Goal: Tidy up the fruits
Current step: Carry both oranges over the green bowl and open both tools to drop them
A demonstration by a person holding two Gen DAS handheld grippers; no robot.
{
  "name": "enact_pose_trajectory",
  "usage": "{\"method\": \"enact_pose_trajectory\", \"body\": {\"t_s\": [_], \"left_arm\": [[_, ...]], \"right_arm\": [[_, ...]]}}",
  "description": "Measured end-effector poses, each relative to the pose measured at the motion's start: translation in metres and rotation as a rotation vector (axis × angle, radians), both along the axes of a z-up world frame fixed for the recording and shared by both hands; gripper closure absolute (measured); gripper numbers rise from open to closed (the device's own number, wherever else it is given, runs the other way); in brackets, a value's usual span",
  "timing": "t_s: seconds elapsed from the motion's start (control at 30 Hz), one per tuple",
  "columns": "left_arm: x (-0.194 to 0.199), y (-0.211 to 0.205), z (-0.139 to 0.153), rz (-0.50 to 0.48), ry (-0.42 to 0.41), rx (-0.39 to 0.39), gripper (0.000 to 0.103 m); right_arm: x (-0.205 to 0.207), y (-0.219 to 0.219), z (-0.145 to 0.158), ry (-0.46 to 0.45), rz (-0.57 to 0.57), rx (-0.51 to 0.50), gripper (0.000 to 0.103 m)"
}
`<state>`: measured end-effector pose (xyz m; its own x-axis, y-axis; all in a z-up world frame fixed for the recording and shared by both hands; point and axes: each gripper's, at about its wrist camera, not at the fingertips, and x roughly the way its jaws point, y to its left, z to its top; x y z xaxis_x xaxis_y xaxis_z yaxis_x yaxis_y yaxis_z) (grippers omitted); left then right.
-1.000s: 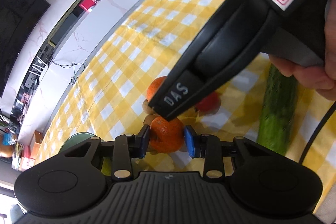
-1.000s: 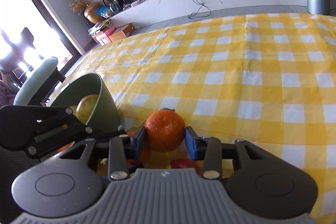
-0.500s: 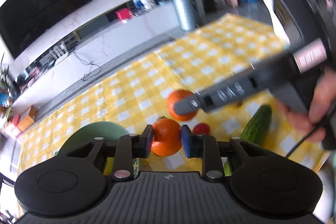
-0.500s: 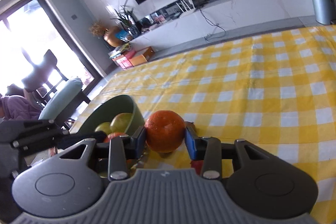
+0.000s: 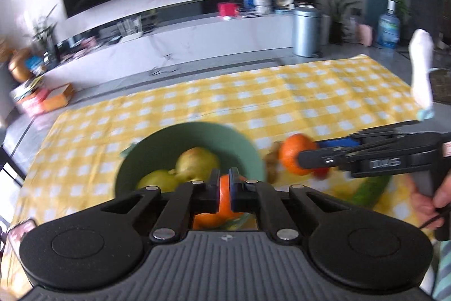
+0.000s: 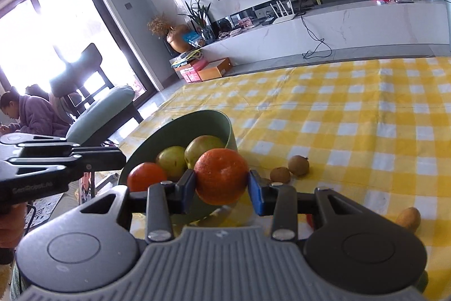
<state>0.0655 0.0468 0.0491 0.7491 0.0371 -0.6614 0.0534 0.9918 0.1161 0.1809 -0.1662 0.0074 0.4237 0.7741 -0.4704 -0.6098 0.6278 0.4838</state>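
Left gripper (image 5: 224, 192) jaws just closing, now pinched together, empty, over green bowl (image 5: 242, 140); right gripper (image 6: 221, 188) part-open, clamping orange (image 6: 221, 175).

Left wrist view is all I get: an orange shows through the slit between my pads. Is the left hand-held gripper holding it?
Observer: No. In the right wrist view the left hand-held gripper ends beside that orange, not around it. Its jaws have just been closing, with nothing between them.
Operator: Where is that orange, then?
Observer: In the bowl, at the near rim, in front of the pears.
Operator: Is the right one's grip good?
Observer: Both pads of the right hand-held gripper press the sides of the second orange.
Operator: What's left out?
Observer: Two brown fruits lie on the cloth, apart from the bowl.
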Motion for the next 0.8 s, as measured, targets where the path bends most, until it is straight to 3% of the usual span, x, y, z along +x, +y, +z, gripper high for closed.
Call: {"method": "enact_pose_trajectory", "body": {"t_s": [0.3, 0.47, 0.8], "left_arm": [[-0.019, 0.035, -0.009, 0.082, 0.011, -0.065, 0.094], [-0.020, 0.042, -0.018, 0.106, 0.016, -0.093, 0.094], [-0.013, 0.046, -0.030, 0.132, 0.024, -0.159, 0.085]], "right_arm": [[-0.010, 0.011, 0.006, -0.030, 0.026, -0.011, 0.066], [-0.020, 0.016, 0.020, -0.100, 0.046, -0.036, 0.066], [-0.015, 0.072, 0.040, -0.167, 0.169, -0.240, 0.065]]}}
